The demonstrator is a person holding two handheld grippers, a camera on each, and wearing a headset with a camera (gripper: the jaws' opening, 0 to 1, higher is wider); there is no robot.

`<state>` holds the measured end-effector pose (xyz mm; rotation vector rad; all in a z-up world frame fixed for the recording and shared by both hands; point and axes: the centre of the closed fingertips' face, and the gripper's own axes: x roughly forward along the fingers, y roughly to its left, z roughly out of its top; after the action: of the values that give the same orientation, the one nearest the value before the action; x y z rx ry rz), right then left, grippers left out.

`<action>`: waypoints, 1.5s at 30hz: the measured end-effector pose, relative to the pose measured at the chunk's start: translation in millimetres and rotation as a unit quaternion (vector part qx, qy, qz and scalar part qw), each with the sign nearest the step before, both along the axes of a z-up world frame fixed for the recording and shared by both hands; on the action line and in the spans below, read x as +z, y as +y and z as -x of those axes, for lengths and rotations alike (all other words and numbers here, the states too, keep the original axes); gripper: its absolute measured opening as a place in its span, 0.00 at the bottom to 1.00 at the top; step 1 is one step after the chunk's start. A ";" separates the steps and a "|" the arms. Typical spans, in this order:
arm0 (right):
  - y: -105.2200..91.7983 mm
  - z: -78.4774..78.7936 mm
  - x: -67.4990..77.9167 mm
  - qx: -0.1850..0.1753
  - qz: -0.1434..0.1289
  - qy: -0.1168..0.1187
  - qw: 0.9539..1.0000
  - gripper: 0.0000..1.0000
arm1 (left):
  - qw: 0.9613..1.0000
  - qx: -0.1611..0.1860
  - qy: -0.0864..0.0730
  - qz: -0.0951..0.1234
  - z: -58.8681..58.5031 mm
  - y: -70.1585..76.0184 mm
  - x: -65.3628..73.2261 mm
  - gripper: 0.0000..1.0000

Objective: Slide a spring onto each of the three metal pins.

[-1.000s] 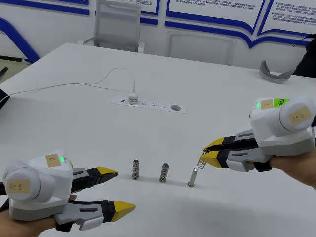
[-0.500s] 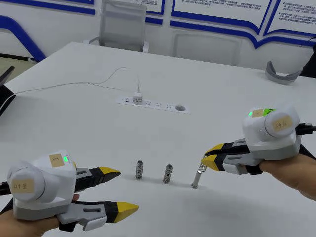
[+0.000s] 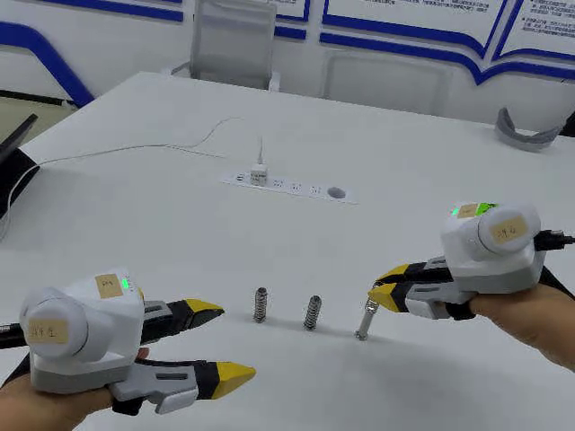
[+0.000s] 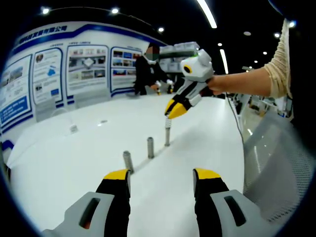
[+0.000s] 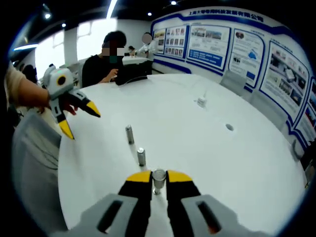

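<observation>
Three metal pins stand in a row on the white table. A spring sits on the left pin and on the middle pin. At the top of the right pin my right gripper is shut on a small spring. The right gripper view has that spring pinched between the yellow tips of the right gripper, with the other two pins beyond. My left gripper hovers open at the near left, holding nothing. From the left gripper the pin row lies ahead.
A white power strip with a plugged cable lies mid-table behind the pins. A grey curved object rests at the far right edge. Chairs stand behind the table. A seated person is across the room.
My right gripper has come down and slightly left, bringing the spring from beside the right pin's top onto it. The left gripper stays open. The head camera has shifted.
</observation>
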<state>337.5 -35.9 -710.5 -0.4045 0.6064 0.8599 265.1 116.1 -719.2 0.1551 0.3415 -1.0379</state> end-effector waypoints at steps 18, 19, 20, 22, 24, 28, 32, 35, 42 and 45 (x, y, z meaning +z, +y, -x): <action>-1.7 -1.5 -23.0 -0.010 0.002 0.010 1.000 0.12 | 1.000 -0.001 0.002 -0.002 -0.8 -0.4 -1.9 0.52; -1.7 -1.6 -24.4 -0.011 0.002 0.010 1.000 0.12 | 1.000 -0.001 0.002 -0.001 -0.9 -0.4 -1.9 0.52; -1.6 -1.5 -26.6 -0.012 0.001 0.012 1.000 0.12 | 1.000 -0.001 0.002 -0.001 -1.0 -0.4 -1.9 0.52; -1.3 -1.4 -29.3 -0.013 0.003 0.014 1.000 0.12 | 1.000 -0.001 0.002 -0.001 -1.1 -0.4 -1.9 0.52; -1.5 -1.5 -32.6 -0.014 0.004 0.016 1.000 0.12 | 1.000 -0.001 0.002 -0.001 -1.5 -0.4 -1.8 0.52; -1.5 -2.2 -38.0 -0.018 0.002 0.020 1.000 0.12 | 1.000 -0.001 0.002 -0.001 -2.5 -0.3 -1.6 0.52; -1.1 -2.1 -41.9 -0.020 0.004 0.023 1.000 0.12 | 1.000 0.000 0.002 -0.001 -2.8 -0.2 -1.9 0.52; -1.6 -1.8 -46.1 -0.022 0.004 0.026 0.999 0.12 | 1.000 0.000 0.002 -0.001 -2.7 -0.1 -2.3 0.52; -2.0 -1.4 -53.0 -0.025 0.006 0.031 0.999 0.12 | 1.000 0.002 0.002 -0.001 -3.2 0.3 -2.3 0.53; -1.2 -1.1 -53.9 -0.026 0.005 0.032 0.999 0.12 | 1.000 0.003 0.002 -0.002 -3.5 0.6 -1.9 0.53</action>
<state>338.6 -37.1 -764.4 -0.3697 0.6779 0.8223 268.6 116.7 -721.1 0.1553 0.3471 -1.0324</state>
